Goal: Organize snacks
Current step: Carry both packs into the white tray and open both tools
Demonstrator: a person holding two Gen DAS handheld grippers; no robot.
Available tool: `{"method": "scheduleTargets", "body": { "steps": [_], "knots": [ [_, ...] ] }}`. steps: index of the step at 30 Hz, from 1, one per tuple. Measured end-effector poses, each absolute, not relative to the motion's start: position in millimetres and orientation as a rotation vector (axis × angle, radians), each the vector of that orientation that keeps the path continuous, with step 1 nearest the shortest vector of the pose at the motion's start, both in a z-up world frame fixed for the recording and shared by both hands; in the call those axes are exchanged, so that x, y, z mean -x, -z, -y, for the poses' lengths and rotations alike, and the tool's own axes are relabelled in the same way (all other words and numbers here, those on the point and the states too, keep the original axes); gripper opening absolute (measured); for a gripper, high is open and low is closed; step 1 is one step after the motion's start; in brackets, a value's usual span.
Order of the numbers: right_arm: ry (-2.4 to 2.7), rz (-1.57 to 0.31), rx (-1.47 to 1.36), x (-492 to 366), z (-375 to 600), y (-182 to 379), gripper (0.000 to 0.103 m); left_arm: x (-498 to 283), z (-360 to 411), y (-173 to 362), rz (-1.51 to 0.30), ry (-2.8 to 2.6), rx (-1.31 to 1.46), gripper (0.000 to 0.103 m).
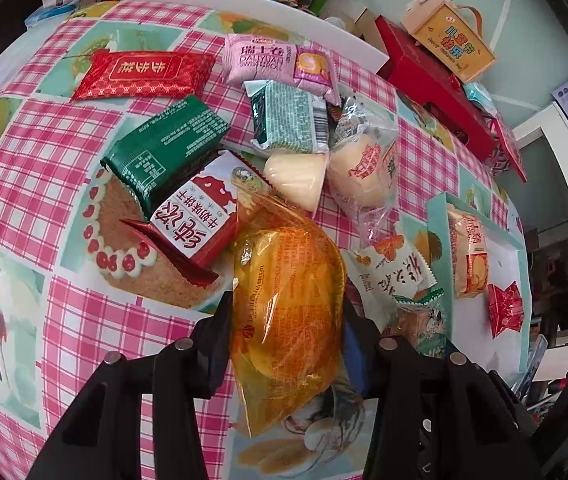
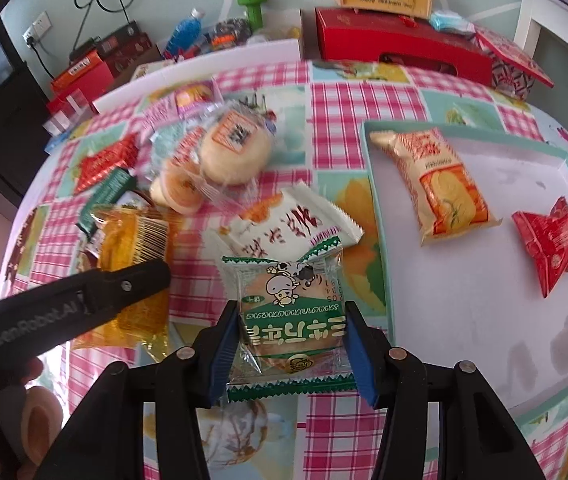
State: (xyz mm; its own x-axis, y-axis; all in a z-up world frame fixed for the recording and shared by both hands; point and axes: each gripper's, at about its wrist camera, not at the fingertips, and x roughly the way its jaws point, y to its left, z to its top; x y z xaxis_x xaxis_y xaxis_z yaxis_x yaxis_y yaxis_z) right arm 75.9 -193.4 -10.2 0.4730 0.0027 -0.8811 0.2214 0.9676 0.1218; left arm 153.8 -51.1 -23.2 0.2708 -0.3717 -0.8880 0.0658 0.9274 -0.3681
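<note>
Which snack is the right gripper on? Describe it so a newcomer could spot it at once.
Start at the shallow teal-rimmed tray on the pink checked tablecloth. Just left of the tray's near corner, the right gripper closes on a small clear packet holding a round biscuit. Unlike the white packet behind it and the orange bag to its left, it has green zigzag edges and a cartoon cow.

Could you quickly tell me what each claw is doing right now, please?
Left claw: closed on the orange-wrapped bun.
Right claw: closed on the green-and-white biscuit packet.
</note>
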Motion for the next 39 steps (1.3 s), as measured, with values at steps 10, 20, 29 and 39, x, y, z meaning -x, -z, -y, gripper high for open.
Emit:
{"method": "scheduleTargets", "body": {
  "steps": [10, 20, 29, 39],
  "knots": [
    [0.147, -0.995, -0.245, -67.4, 194.2, -13.1, 0.053, -139.4, 43.4, -16.8, -1.163, 0.344, 0.287, 0.045],
    [0.210, -0.971, -0.294, -55.5, 220.4, -20.1, 0.053, -125.8, 58.0, -42.2, -1.088, 0.421, 0.293, 0.045],
    [0.474, -0.945, -0.390, -25.9, 299.2, -22.0, 0.053, -112.9, 117.6, -40.8, -1.087, 0.562, 0.228, 0.044],
    [0.732, -0.890, -0.505, 21.7, 380.3, -26.2, 0.053, -94.8, 186.1, -29.7, -1.099, 0.725, 0.164, 0.044]
  ]
}}
